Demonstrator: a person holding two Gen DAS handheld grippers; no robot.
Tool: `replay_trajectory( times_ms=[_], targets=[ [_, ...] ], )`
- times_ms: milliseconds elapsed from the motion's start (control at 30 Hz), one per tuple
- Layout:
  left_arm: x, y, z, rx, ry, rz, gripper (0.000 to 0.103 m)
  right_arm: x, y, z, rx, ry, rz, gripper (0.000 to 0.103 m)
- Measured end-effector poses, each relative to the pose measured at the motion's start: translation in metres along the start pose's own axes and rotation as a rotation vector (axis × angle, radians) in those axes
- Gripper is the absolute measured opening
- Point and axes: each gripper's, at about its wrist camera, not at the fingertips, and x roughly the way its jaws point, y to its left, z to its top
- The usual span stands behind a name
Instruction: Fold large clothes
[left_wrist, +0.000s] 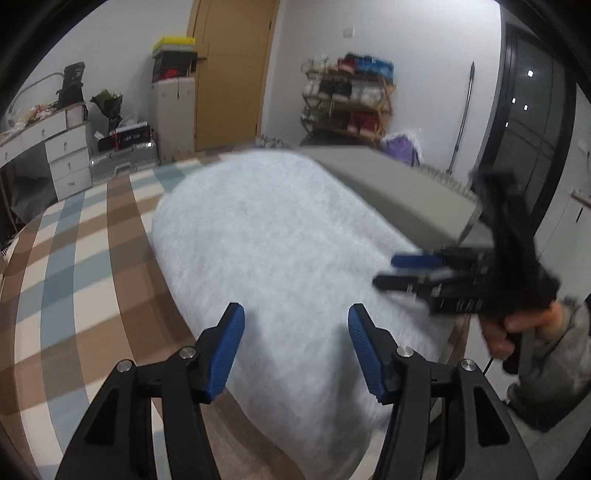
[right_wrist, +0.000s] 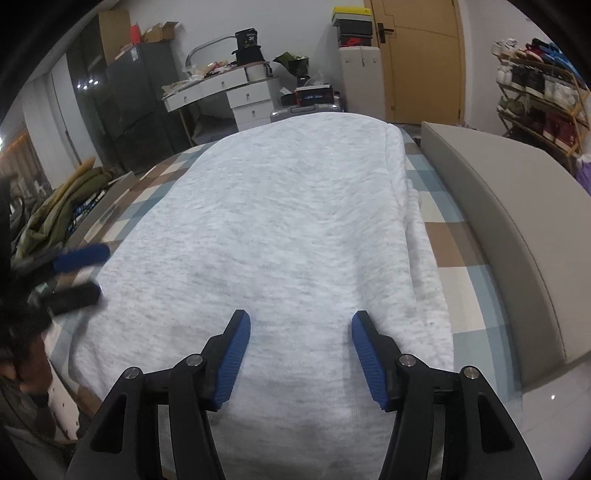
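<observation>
In the left wrist view, the left gripper (left_wrist: 295, 325) is hovering over the near end of a light grey garment (left_wrist: 280, 236), its blue pads (left_wrist: 226, 354) standing apart with nothing between them, so it is gripping nothing. The garment is lying flat as a long folded strip on a checked bedcover (left_wrist: 74, 251) of brown, blue and cream squares. At the right edge the right gripper (left_wrist: 391, 271) is showing blurred, reaching in sideways over the garment's right border, a hand (left_wrist: 506, 328) wrapping its handle; its two fingers are standing apart with no cloth between them. Behind it a grey padded headboard (left_wrist: 399, 188) is running along the bed's side. In the right wrist view, the right gripper (right_wrist: 301, 328) is likewise hanging released above the near end of the garment (right_wrist: 295, 206), its pads (right_wrist: 233, 358) parted and empty. The garment is stretching away down the middle of the bedcover (right_wrist: 443, 236), its right edge showing stacked folded layers just beside the headboard (right_wrist: 517, 229). At the left edge the left gripper (right_wrist: 81, 271) is appearing blurred over the garment's left border, its fingers apart.
</observation>
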Motion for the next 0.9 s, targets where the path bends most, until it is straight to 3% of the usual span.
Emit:
replay_trajectory(
  times_ms=[67,167,233,300,400,467,600,767,900],
  targets=[
    [0.002,-0.006,-0.008,0.025,-0.045,0.048,0.054,-0.004,0.001,0.003,0.025,-0.018,0.007,0.058],
    [0.006,-0.004,0.000,-0.017,-0.024,0.050,0.056,-0.024,0.005,0.005,0.035,-0.096,0.056,0.059],
    [0.009,-0.006,0.000,-0.011,-0.029,0.068,0.057,-0.034,0.009,0.006,0.013,-0.122,0.097,0.065],
    [0.010,-0.007,0.000,-0.007,-0.030,0.076,0.057,-0.032,0.016,0.002,-0.019,-0.103,0.120,0.066],
    [0.012,-0.008,-0.002,-0.014,-0.032,0.066,0.057,0.002,0.022,-0.013,-0.046,0.025,0.106,0.067],
    [0.012,-0.012,-0.005,-0.006,-0.040,0.081,0.058,0.003,0.018,-0.020,-0.019,-0.007,0.117,0.067],
    [0.005,-0.006,-0.007,-0.023,-0.042,0.080,0.058,-0.008,0.013,-0.016,-0.024,-0.002,0.026,0.067],
    [0.003,-0.005,-0.006,-0.023,-0.041,0.082,0.058,-0.027,-0.017,-0.008,0.085,-0.084,-0.052,0.070],
    [0.003,-0.003,-0.005,-0.035,-0.043,0.070,0.059,-0.003,-0.048,-0.003,0.204,-0.019,-0.076,0.070]
  ],
)
